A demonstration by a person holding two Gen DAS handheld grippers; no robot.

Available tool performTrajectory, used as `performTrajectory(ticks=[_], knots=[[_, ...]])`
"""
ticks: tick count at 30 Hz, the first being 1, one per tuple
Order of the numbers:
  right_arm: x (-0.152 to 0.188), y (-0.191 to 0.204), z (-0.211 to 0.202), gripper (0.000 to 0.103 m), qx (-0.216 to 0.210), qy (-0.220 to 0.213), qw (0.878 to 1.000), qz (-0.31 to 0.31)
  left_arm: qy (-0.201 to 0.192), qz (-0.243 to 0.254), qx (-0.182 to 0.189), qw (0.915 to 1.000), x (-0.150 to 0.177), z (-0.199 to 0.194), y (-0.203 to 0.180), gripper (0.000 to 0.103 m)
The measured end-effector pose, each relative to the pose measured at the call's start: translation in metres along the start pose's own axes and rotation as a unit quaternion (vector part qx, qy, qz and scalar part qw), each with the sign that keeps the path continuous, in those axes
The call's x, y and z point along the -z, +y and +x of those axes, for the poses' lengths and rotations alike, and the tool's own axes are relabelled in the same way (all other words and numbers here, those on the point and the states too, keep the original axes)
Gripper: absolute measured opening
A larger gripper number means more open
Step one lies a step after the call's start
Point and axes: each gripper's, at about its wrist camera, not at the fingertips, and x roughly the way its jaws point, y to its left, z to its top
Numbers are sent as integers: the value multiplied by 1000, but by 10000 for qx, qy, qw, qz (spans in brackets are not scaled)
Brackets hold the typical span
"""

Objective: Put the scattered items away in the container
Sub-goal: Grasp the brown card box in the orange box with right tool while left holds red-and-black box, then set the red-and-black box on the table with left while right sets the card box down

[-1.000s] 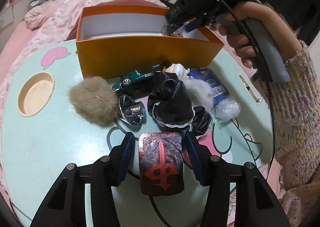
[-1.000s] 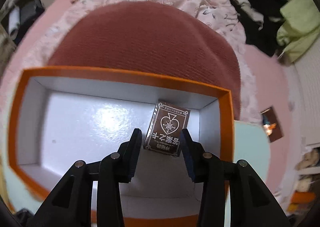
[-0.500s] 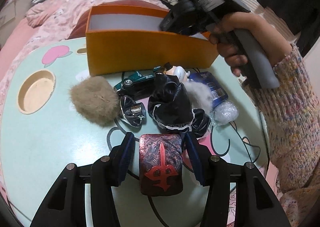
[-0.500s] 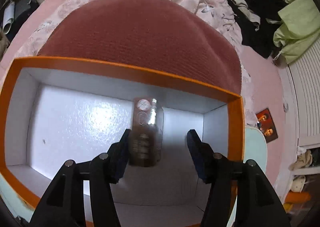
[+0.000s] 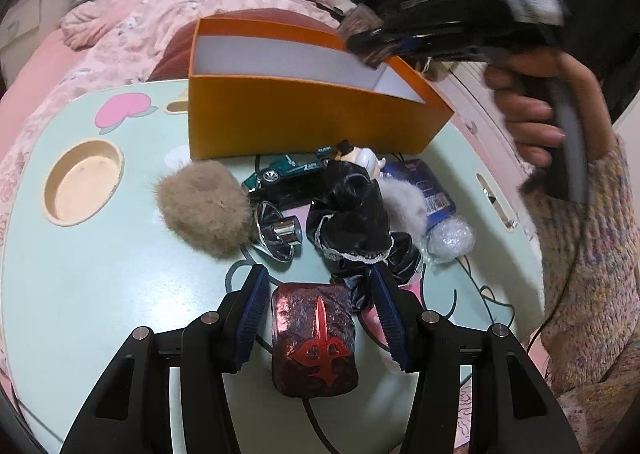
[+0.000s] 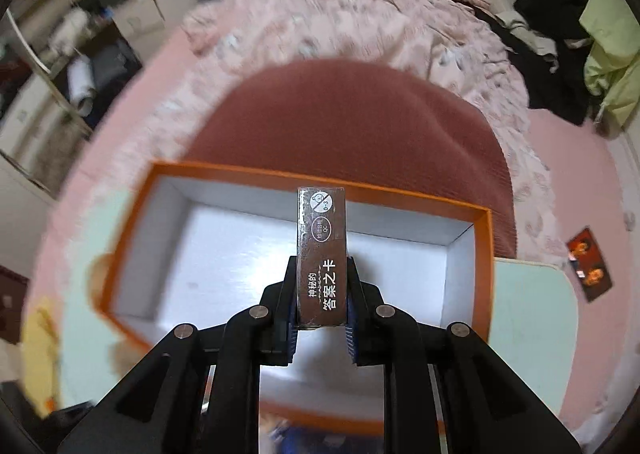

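Observation:
An orange box (image 5: 304, 122) with a white inside stands at the far side of the pale green table (image 5: 100, 262). My right gripper (image 6: 322, 294) is shut on a brown card box (image 6: 322, 254) and holds it upright above the orange box (image 6: 320, 178). In the left wrist view the right gripper (image 5: 384, 42) hangs over the orange box's right corner. My left gripper (image 5: 320, 318) is open around a dark red card box (image 5: 312, 338) with a red cross, which lies on the table. Neither finger touches it.
Between the left gripper and the orange box lie a tan fur ball (image 5: 204, 206), a chrome part (image 5: 278, 234), a green toy car (image 5: 284, 172), black frilled cloth (image 5: 356, 218), a grey fur ball (image 5: 404, 202), a blue pack (image 5: 428, 186) and a bubble-wrap ball (image 5: 450, 240). A round recess (image 5: 82, 186) is at left.
The right gripper has shut on the brown card box, which lay in the orange box, and lifted it upright above the box. The left gripper stays open around the red card box.

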Motion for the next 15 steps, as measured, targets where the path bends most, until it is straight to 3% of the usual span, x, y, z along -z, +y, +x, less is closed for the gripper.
performTrajectory(ticks=[6, 11, 15], knots=[[15, -6, -36, 20, -1068, -215, 9936, 298, -31, -31, 33, 10000, -1, 0, -1, 53], [38, -5, -52, 20, -1317, -352, 9904, 248, -111, -43, 35, 9999, 0, -7, -3, 55], [74, 4, -51, 20, -1339, -170, 9908, 51, -174, -131, 7, 9998, 0, -9, 0, 57]])
